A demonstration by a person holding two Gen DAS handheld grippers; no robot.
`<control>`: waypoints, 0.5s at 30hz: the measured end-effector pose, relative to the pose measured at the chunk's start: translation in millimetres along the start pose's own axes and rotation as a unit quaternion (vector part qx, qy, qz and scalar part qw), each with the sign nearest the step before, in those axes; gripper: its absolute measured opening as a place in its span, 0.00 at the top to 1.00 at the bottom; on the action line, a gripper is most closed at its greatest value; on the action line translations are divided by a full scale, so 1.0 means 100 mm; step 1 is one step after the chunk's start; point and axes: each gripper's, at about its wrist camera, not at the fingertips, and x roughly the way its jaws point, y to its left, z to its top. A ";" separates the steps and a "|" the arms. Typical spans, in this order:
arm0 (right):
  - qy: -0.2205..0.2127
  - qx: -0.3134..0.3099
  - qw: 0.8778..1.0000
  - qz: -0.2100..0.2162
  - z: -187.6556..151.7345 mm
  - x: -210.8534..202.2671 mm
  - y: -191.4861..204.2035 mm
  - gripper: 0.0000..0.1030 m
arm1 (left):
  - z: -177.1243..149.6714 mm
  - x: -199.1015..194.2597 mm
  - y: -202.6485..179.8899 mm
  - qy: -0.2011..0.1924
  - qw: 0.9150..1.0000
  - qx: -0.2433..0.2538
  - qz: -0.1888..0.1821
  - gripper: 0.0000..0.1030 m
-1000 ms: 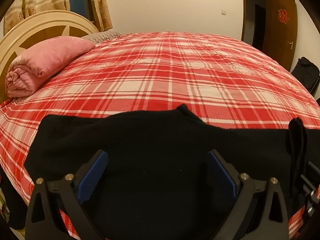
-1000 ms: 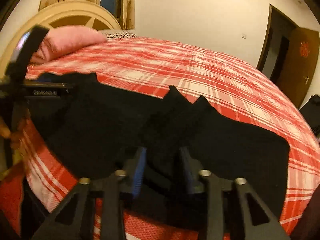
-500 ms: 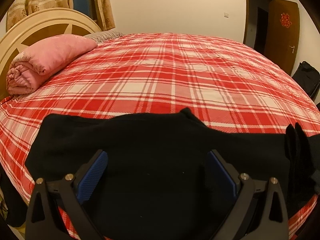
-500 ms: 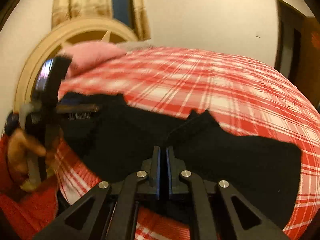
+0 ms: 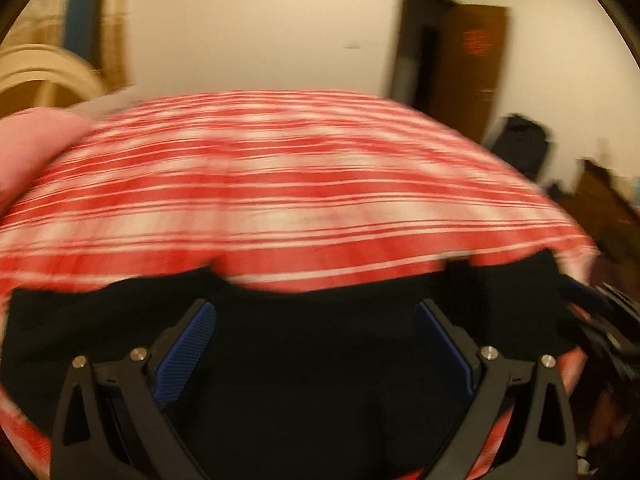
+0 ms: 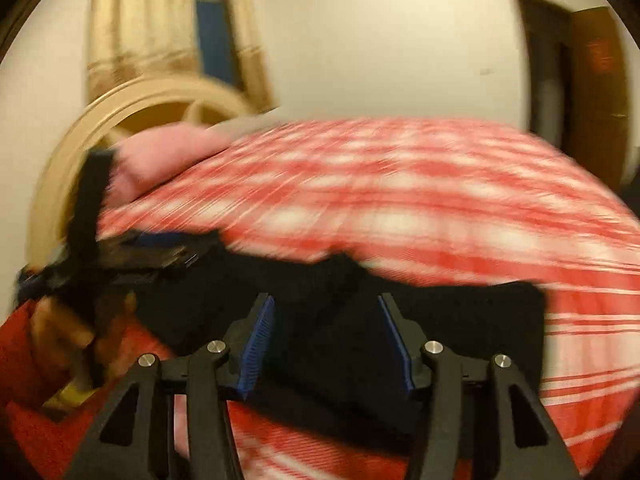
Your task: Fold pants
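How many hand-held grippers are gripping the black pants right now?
0. The left hand-held gripper is open over the pants near the bed's front edge; the right hand-held gripper is open over their right part. Both views are blurred.

We find no legible text in either view. A red sign (image 5: 478, 42) on the far door (image 5: 472, 80) is too blurred to read.

A wide bed under a red-and-white plaid cotton cover (image 5: 304, 184) carried everything. Black fabric pants (image 6: 460, 320) lay flat along its near edge, and a rolled pink blanket (image 6: 160, 152) rested by the cream wooden headboard (image 6: 132, 104).
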 end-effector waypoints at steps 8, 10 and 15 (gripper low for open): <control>0.003 0.081 0.988 -0.129 -0.11 -0.15 -0.68 0.47 | 0.13 0.59 -0.60 0.084 0.985 -0.011 -0.153 0.10; 0.006 0.087 0.986 -0.141 -0.18 -0.18 -0.77 0.47 | 0.10 0.70 -0.63 0.099 0.983 -0.020 -0.155 0.19; 0.012 0.104 0.984 -0.142 -0.27 -0.20 -0.87 0.47 | 0.05 0.75 -0.59 0.118 0.973 -0.062 -0.191 0.70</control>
